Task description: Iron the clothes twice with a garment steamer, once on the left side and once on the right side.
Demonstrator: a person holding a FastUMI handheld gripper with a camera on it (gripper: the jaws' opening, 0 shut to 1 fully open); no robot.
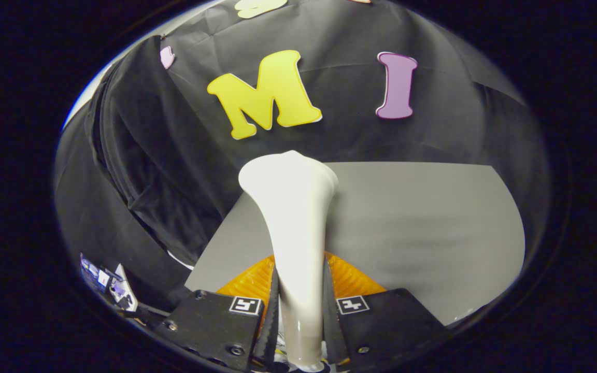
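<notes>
Clothes (143,171), a black garment, hang against the booth wall ahead and to the left of your tool. Beyond the tool lies the grey surface (412,223). Your tool (301,305) is clamped on the white garment steamer (290,217), both fingers pressing its handle, head pointing forward.

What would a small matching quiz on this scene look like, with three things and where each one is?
Things:
1. steamer
2. dark garment
3. grey table

Places:
A. hanging beside the steamer head
B. lying beneath the steamer
C. clamped between the fingers of the gripper

Pairs: 1-C, 2-A, 3-B
</notes>
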